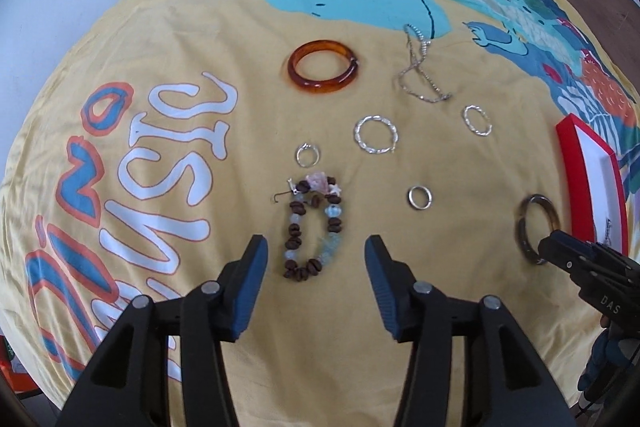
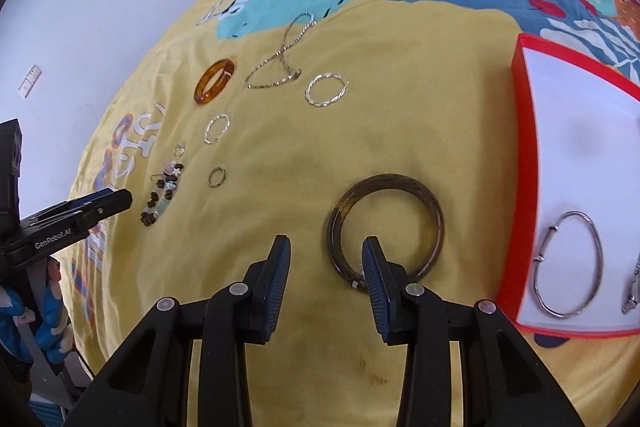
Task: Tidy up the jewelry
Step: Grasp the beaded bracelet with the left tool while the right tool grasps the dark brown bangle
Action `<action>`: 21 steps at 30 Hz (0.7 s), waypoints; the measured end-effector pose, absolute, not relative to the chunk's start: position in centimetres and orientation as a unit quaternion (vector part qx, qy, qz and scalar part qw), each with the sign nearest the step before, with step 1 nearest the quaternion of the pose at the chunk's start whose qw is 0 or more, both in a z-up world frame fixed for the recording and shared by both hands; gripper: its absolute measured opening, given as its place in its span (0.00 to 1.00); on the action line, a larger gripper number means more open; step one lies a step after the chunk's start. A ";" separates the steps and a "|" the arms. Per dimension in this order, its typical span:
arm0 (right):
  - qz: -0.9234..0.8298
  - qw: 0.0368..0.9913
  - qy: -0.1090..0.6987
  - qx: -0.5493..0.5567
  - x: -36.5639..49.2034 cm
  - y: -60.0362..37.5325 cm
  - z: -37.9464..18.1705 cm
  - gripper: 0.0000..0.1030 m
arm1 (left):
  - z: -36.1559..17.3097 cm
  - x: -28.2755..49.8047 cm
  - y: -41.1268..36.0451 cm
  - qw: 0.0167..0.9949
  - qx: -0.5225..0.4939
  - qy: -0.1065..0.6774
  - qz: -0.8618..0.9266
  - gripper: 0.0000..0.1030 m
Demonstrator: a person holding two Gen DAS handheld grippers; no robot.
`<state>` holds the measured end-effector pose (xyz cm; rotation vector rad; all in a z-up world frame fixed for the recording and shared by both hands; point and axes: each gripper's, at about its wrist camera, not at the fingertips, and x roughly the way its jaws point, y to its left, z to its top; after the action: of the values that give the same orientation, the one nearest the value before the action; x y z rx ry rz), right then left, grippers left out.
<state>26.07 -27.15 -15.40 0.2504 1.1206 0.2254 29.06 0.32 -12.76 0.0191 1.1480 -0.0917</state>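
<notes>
Both tongs point steeply down at a yellow printed cloth (image 1: 248, 39) strewn with jewelry. Left tongs (image 1: 316, 259) are spread wide and empty, straddling the near end of a bead bracelet (image 1: 314, 227) of brown and pale blue beads; neither pad touches it. Right tongs (image 2: 326, 259) are partly spread and pinch nothing: the right finger (image 2: 374, 267) stands inside a dark bangle (image 2: 386, 231), the left one outside, so the near rim lies between them, ungripped.

Unsorted pieces on the cloth: amber bangle (image 1: 323, 67), thin chain (image 1: 420, 75), two twisted silver hoops (image 1: 376, 134) (image 1: 477, 120), and two small plain rings (image 1: 307, 155) (image 1: 419, 197).

Destination, judged from the task: a red-edged tray (image 2: 524, 147) with white lining at the right, already holding a silver bangle (image 2: 570, 263) and, at the frame edge, another metal piece too cropped to identify.

Step in hand (judgement): sorting is under way, with both tongs positioned for a pick, most pieces still outside the tray.

Next move (judgement): each tool must drop until its pads flank the material, then close; the bangle's rigid rim should grip readily, whereas the loose beads may slide or sag. Carry to the tray follows; the bangle lies just beside it.
</notes>
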 end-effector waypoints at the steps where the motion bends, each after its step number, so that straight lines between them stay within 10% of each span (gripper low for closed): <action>1: 0.105 0.832 0.532 0.116 26.1 -27.3 -15.6 0.37 | -13.0 29.2 0.4 0.838 0.008 0.544 -0.045 0.47; 18: 0.116 0.816 0.557 0.106 27.9 -25.9 -19.0 0.20 | -18.5 32.1 0.9 0.816 -0.002 0.576 -0.047 0.47; 21: 0.131 0.810 0.561 0.108 28.0 -25.3 -19.2 0.11 | -18.3 31.9 1.2 0.811 -0.014 0.582 -0.057 0.27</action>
<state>27.99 -25.31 -19.21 0.2317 1.1995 0.2797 31.93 1.19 -18.27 -0.0306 1.2425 -0.1223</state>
